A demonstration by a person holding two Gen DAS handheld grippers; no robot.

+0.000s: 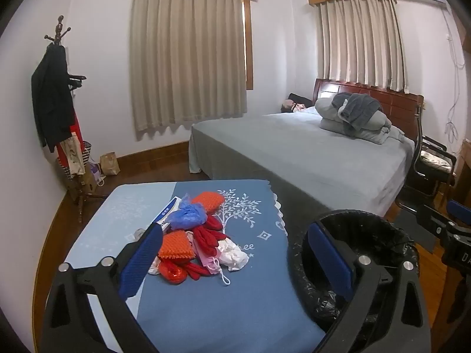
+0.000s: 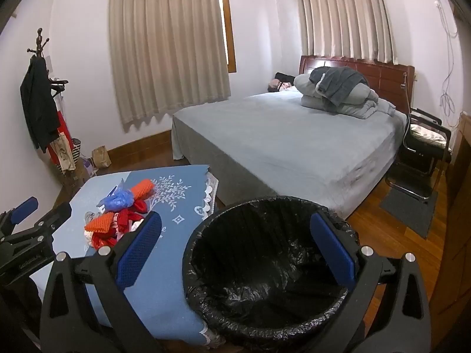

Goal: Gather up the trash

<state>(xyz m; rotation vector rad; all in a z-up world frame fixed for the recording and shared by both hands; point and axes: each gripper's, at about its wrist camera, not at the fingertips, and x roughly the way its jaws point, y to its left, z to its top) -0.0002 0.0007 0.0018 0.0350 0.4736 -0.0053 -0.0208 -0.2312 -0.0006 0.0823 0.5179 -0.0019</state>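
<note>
A heap of trash (image 1: 194,235) lies on a table under a blue cloth (image 1: 223,300): orange foam nets, a blue plastic bag (image 1: 188,216), red scraps, a pink face mask (image 1: 215,264) and white tissue. My left gripper (image 1: 235,253) hovers open just short of the heap, nothing between its blue pads. To the table's right stands a bin with a black liner (image 2: 265,279), empty inside. My right gripper (image 2: 238,250) is open above the bin's mouth. The heap (image 2: 117,217) shows left of it, and the left gripper (image 2: 35,223) at the left edge.
A bed with a grey sheet (image 1: 309,153) and folded bedding stands behind the table and bin. A coat rack (image 1: 59,103) with clothes and bags is at the left wall, a black chair (image 2: 424,153) at the right, on a wooden floor.
</note>
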